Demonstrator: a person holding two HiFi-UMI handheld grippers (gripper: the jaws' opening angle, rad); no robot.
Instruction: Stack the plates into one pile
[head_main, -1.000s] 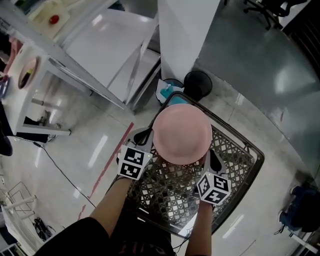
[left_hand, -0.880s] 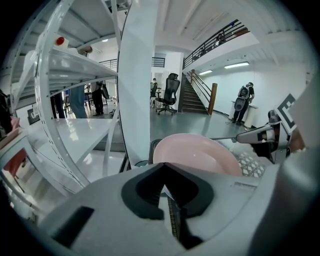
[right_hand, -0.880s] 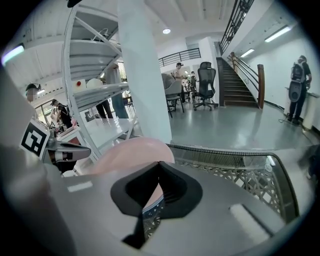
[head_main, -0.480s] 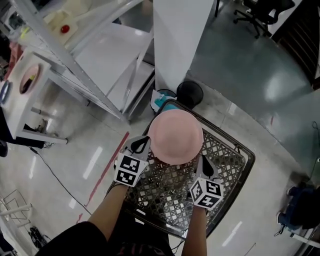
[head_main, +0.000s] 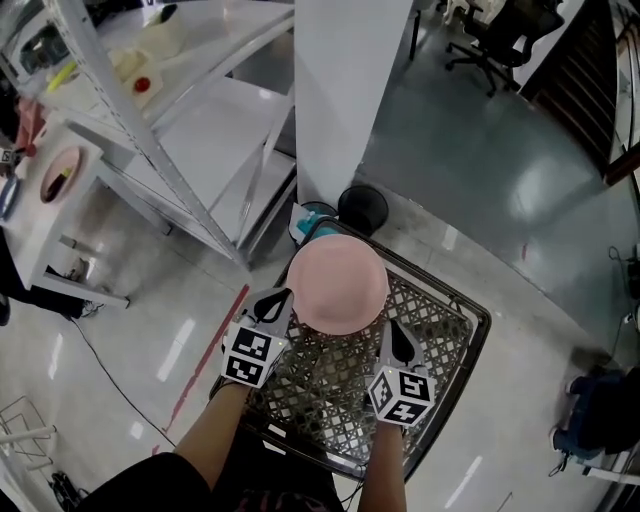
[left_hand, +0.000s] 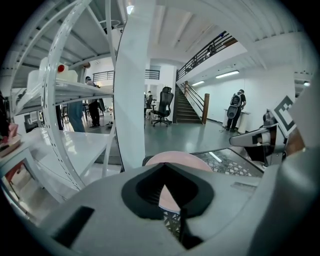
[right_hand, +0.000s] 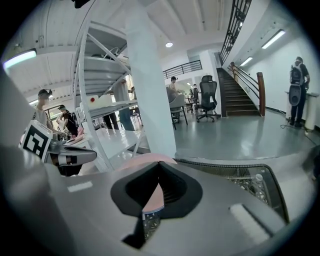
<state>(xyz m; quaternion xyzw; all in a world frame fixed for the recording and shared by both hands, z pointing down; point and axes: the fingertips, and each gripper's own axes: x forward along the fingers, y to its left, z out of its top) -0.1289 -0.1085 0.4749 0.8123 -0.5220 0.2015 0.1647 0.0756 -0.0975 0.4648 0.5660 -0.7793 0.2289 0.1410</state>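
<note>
A round pink plate hangs above a wire mesh cart, held level from both sides. My left gripper is shut on the plate's left edge. My right gripper is shut on its near right edge. In the left gripper view the plate shows just past my left gripper, its rim between the closed jaws. The right gripper view shows the same plate caught in my right gripper. A second pink plate lies on a white table at the far left.
A white square pillar rises just beyond the cart, with a black round object and a teal item at its foot. A white shelving rack stands to the left. An office chair and people are farther off.
Both grippers and the pink plate between them have moved together up the picture, toward the pillar. The grip on the plate looks the same.
</note>
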